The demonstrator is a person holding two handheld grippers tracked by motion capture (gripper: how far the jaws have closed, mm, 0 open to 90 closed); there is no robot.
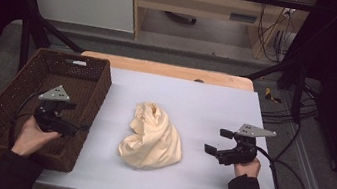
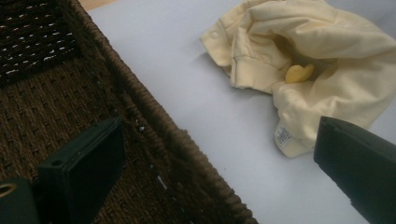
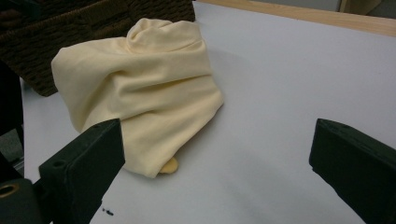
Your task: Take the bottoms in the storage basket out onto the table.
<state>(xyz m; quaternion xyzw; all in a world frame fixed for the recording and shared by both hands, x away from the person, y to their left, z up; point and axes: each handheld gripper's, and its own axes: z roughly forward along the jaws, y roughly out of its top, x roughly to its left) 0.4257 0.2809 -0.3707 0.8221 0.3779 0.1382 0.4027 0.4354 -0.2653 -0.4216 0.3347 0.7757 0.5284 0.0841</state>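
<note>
Both of your grippers have their jaws spread wide with nothing between them. Your left gripper hovers over the near right rim of the wicker basket; your right gripper hangs above the white sheet. Between them, apart from both, the crumpled pale yellow garment lies on the sheet, just beside the basket.
</note>
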